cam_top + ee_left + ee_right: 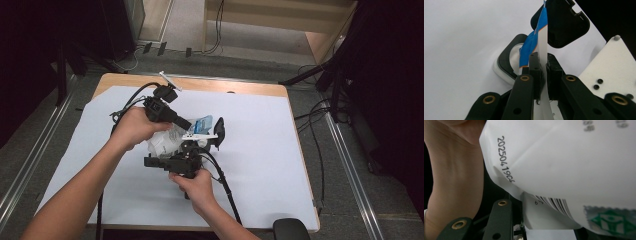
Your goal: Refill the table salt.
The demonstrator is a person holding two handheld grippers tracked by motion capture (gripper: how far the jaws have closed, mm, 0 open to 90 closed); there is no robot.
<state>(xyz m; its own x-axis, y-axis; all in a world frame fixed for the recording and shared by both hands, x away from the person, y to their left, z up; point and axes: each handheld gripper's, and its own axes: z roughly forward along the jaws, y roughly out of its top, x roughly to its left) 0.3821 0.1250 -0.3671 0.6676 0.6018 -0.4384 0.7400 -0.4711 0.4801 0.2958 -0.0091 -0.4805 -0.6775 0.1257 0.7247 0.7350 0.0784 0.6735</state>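
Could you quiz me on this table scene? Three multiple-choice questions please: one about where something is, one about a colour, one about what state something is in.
1. Where is the white packet?
A. Between the two hands, above the white sheet
B. On the floor beside the table
C. At the far right corner of the table

2. What colour is printed on the packet's thin edge beyond the left gripper?
A. Red
B. Blue with an orange line
C. Yellow

3. How do the left gripper's jaws stand?
A. Wide open, nothing between them
B. Closed on a cable
C. Pinched shut on the packet's thin edge

Answers: 1 A, the high view shows it between both hands over the sheet. 2 B, the left gripper view shows blue with an orange border. 3 C, that view shows the white strip clamped between the two pads.
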